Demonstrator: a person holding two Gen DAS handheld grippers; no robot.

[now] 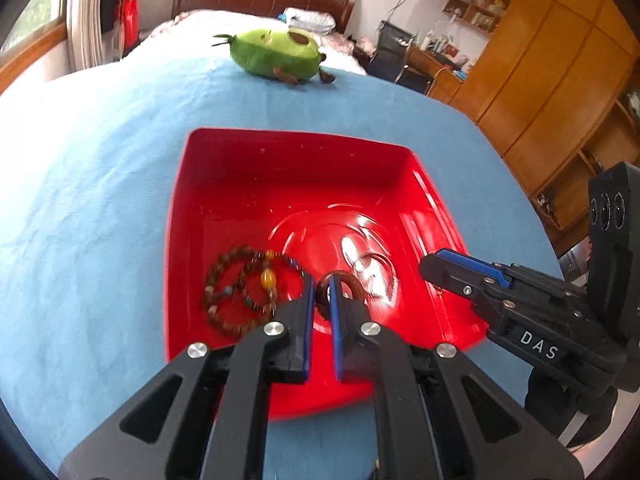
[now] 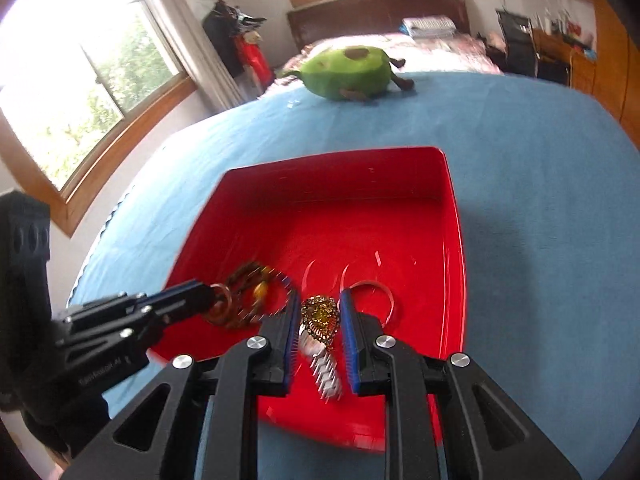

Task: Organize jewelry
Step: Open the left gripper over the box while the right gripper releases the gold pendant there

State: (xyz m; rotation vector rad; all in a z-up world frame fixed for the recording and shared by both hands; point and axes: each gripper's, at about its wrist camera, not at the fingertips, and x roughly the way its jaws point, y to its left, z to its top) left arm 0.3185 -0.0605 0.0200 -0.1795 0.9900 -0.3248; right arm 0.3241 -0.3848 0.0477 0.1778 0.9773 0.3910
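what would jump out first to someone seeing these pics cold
The bright red tray on the blue cloth dominates both views, with beaded bracelets lying in its near left corner. The left gripper holds a brown ring over the tray, and a gold jeweled piece on a silver band sits between the right gripper fingers. Behind, a green avocado plush lies at the cloth's far edge.

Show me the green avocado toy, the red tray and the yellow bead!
avocado toy (image 1: 276, 54), left wrist view, on its green body.
red tray (image 1: 288, 156), left wrist view, on its far wall.
yellow bead (image 1: 269, 279), left wrist view, on the bead's middle.
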